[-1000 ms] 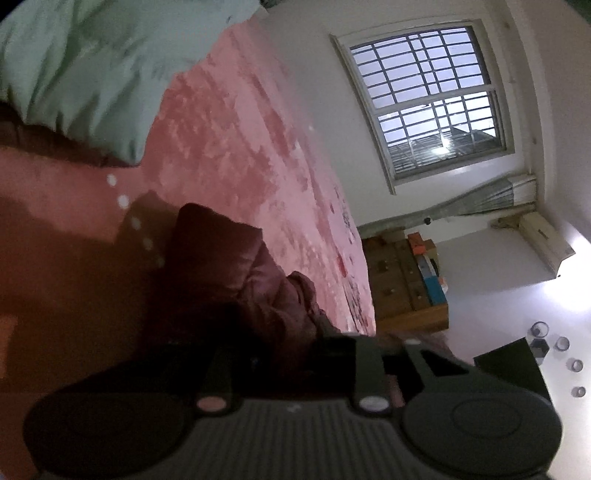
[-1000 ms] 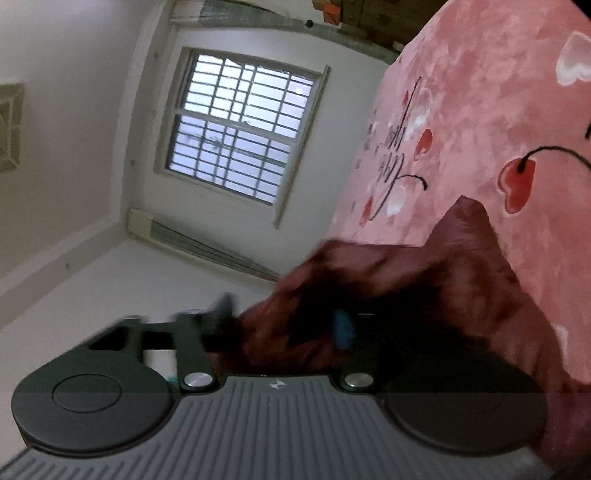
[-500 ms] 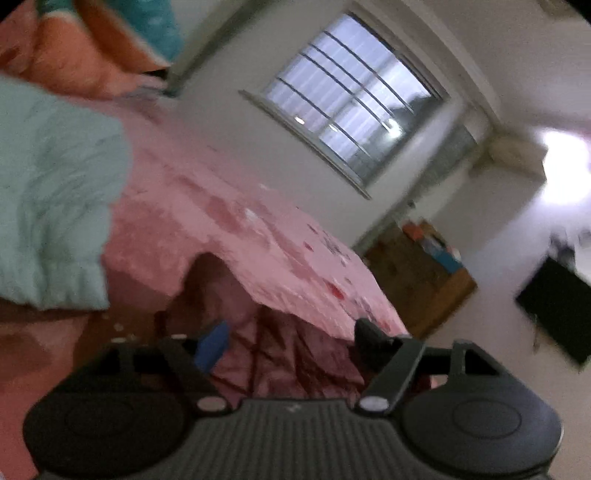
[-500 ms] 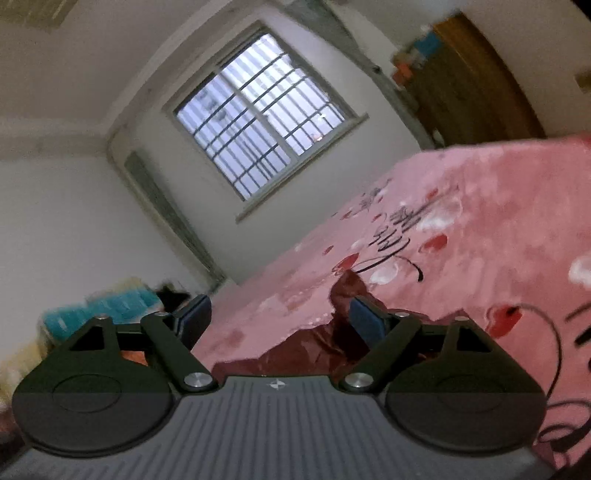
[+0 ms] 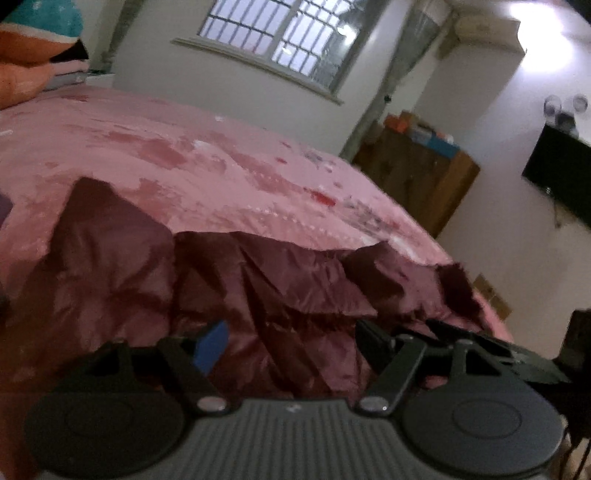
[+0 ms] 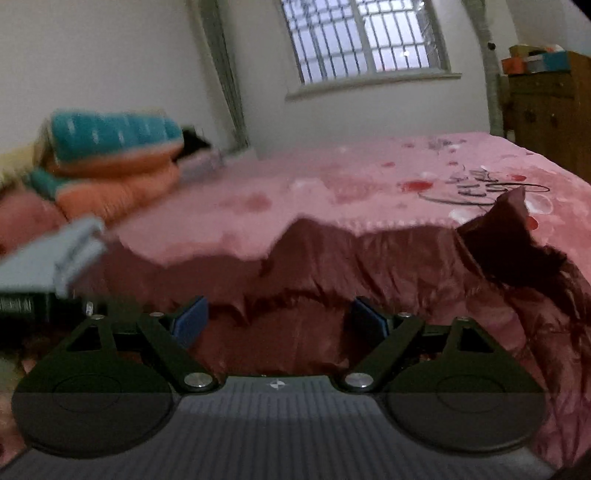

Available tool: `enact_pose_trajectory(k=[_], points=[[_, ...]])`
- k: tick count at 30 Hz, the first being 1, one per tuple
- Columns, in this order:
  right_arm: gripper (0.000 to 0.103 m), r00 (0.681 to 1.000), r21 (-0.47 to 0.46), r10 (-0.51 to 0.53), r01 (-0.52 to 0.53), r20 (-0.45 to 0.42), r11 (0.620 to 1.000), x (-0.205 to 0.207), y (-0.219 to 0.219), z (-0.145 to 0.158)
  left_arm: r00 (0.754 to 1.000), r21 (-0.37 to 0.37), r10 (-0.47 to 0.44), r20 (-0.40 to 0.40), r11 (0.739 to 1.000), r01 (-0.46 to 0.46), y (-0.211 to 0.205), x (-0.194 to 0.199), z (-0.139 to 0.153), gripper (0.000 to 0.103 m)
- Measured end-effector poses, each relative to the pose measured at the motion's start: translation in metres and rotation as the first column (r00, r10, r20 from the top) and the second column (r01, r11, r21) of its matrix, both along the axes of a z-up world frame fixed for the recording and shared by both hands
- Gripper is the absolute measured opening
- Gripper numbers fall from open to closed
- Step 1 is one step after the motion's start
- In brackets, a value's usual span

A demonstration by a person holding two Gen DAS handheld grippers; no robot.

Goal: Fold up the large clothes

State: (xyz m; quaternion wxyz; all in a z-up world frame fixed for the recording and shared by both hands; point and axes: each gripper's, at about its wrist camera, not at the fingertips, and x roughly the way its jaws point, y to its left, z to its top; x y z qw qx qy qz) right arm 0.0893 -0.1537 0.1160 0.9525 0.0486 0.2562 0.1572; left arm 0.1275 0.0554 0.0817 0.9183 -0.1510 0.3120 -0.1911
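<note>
A dark maroon shiny garment (image 5: 277, 277) lies crumpled on the pink bedspread (image 5: 184, 155), with a dark furry part (image 5: 454, 284) at its right end. My left gripper (image 5: 291, 343) stands open just above its near edge, and nothing is pressed between the pads. In the right wrist view the same garment (image 6: 369, 258) stretches across the bed (image 6: 332, 184), its furry part (image 6: 517, 240) sticking up. My right gripper (image 6: 279, 319) is wide open over the near hem and grips nothing. A grey and black tool body (image 6: 48, 266) shows at the left.
Folded teal and orange blankets (image 6: 110, 147) are stacked at the head of the bed. A wooden cabinet (image 5: 417, 177) stands by the barred window (image 5: 288, 33), and a black screen (image 5: 561, 173) hangs on the right wall. Bare pink bedspread lies beyond the garment.
Both grippers held bunched garment cloth while rolled sideways. They have opened, let the cloth go, rolled level and drawn back. The garment now lies spread on the bed.
</note>
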Motion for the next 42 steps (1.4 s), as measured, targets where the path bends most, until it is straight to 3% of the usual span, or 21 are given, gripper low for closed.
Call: enact_pose_trajectory(k=[7,13,19,26,35,42], points=[[0.103,0.991,-0.064,-0.131,0.129,-0.026,0.99,0.024,-0.033,-0.007,0.998,0.185,0.05,0.022,0.981,-0.054,-0.025,0.031,-0.015,0.075],[0.103,0.975,-0.023,-0.223,0.223,-0.018,0.975,0.034,-0.072,-0.012,0.992,0.229,0.113,0.061,0.966,-0.124,-0.025,0.044,-0.024,0.077],[0.103,0.934,-0.008,-0.357,0.357,-0.029,0.934,0.046,-0.113,-0.025,0.991,0.232,0.117,0.069,0.964,-0.13,-0.022,0.048,-0.038,0.081],[0.103,0.906,-0.027,-0.422,0.421,-0.016,0.906,0.074,-0.118,-0.049,0.99,0.243,0.099,0.101,0.963,-0.121,-0.021,0.049,-0.051,0.082],[0.103,0.904,-0.027,-0.425,0.424,-0.045,0.905,0.108,-0.12,-0.069,0.985,0.217,0.106,0.135,0.967,-0.133,-0.024,0.051,-0.066,0.083],[0.103,0.903,-0.045,-0.429,0.428,-0.032,0.903,0.112,-0.12,-0.079,0.986,0.207,0.102,0.131,0.97,-0.128,-0.023,0.055,-0.071,0.084]])
